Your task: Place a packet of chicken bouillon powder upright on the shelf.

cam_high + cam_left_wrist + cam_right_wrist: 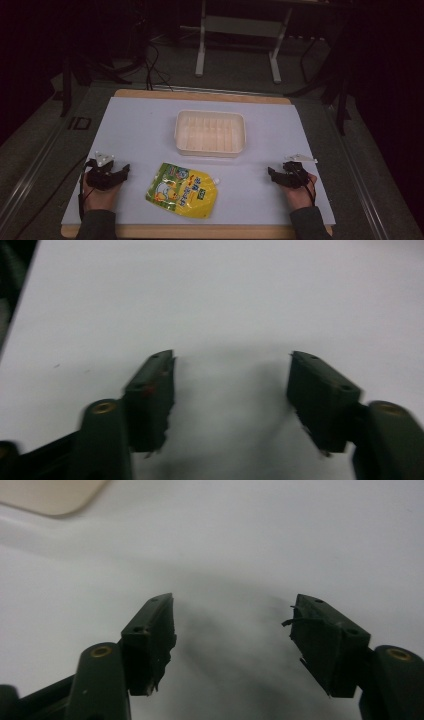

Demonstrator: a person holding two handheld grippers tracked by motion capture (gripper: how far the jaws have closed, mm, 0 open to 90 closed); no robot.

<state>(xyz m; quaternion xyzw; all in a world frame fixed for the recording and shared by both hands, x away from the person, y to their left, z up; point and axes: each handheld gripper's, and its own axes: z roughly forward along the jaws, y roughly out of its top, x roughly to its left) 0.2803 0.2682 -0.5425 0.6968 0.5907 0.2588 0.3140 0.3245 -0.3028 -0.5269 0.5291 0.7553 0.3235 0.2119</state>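
a person is sitting at a table covered with a white sheet [140,130], and is holding one gripper in each hand. in the high view the left gripper [106,172] is resting near the left edge of the sheet, with the hand under it and a dark sleeve behind. the right gripper [286,175] is resting near the right edge, at about the same height in the picture. the two grippers are lying well apart from each other.

between them, a little closer to the left gripper, a yellow spout pouch [183,189] is lying flat on the sheet. it is showing a green part at the top, a cartoon picture and a small white spout at its upper right corner. neither gripper is touching it; both are staying beside it with bare sheet in between.

behind the pouch, toward the far side of the table, a shallow cream plastic tray [210,114] is standing on the sheet. it is looking empty inside. the pouch is near its front wall but is not touching it.

in the left gripper view the left gripper [232,385] is standing with its jaws wide apart, and between them only the white sheet is showing, so it is holding nothing. in the right gripper view the right gripper [234,627] is the same: jaws wide apart, nothing between them, only sheet and shadow. a corner of the cream tray [50,495] is appearing at the top left of that view.
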